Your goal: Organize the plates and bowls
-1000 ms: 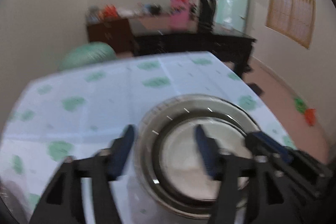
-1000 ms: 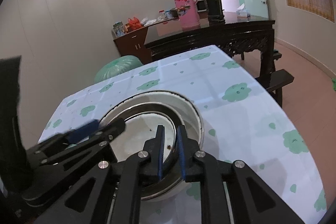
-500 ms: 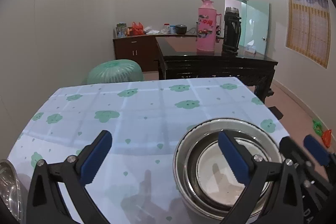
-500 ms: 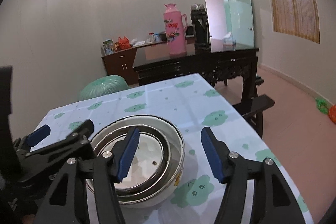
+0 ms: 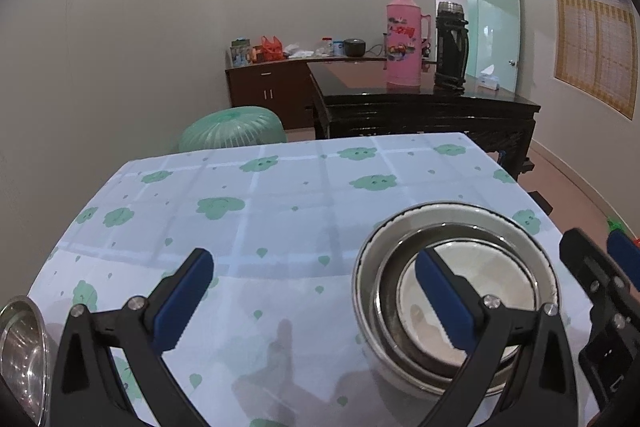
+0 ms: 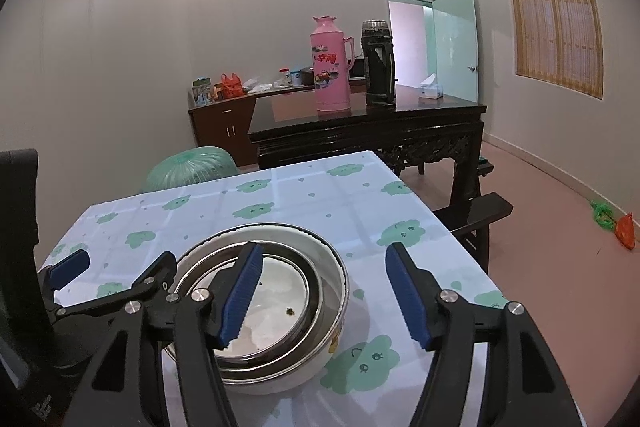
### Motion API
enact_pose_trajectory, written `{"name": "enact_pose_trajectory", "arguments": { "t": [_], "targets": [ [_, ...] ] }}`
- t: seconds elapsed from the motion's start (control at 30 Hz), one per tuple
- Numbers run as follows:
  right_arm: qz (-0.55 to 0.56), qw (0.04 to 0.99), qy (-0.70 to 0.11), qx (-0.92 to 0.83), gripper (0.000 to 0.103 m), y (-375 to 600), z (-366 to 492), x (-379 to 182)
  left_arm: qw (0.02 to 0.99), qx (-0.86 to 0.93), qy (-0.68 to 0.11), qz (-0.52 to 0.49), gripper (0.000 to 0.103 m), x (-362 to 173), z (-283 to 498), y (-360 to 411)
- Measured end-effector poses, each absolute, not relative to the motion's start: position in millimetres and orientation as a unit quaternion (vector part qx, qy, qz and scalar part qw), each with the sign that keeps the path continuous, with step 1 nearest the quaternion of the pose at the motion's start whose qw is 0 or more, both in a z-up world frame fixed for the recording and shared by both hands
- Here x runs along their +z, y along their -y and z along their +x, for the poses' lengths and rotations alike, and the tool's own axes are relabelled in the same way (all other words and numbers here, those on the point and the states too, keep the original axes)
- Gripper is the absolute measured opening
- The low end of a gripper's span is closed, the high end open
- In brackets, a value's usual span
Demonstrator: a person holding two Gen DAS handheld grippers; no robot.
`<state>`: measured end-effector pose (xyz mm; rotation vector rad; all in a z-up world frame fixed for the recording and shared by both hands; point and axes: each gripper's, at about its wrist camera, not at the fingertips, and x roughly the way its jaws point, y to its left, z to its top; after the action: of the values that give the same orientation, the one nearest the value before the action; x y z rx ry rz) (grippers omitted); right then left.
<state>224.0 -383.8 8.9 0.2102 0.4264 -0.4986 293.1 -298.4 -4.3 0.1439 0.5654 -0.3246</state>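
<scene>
Two spread empty grippers, left gripper (image 5: 316,291), right gripper (image 6: 324,293), nested bowls (image 6: 280,311) beneath both

Nested bowls on surface
Steel bowl (image 6: 276,311) upright inside white enamel bowl (image 6: 338,311); 2nd steel bowl (image 5: 20,351) apart, far left edge.

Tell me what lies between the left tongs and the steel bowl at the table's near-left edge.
Nothing visible. In the left wrist view, only bare tablecloth separates the open left tongs from the steel bowl, which is cut off by the picture's edge. The nested bowls sit to the other side, out of that path.
</scene>
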Motion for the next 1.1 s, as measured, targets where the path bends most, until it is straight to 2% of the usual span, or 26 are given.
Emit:
{"name": "enact_pose_trajectory", "arguments": {
  "t": [1.1],
  "targets": [
    [0.094,0.944,-0.218,-0.231,0.071,369.4,223.4,12.9,0.945,-0.129,-0.294,0.065,0.103,-13.2,281.2,273.8]
  ]
}}
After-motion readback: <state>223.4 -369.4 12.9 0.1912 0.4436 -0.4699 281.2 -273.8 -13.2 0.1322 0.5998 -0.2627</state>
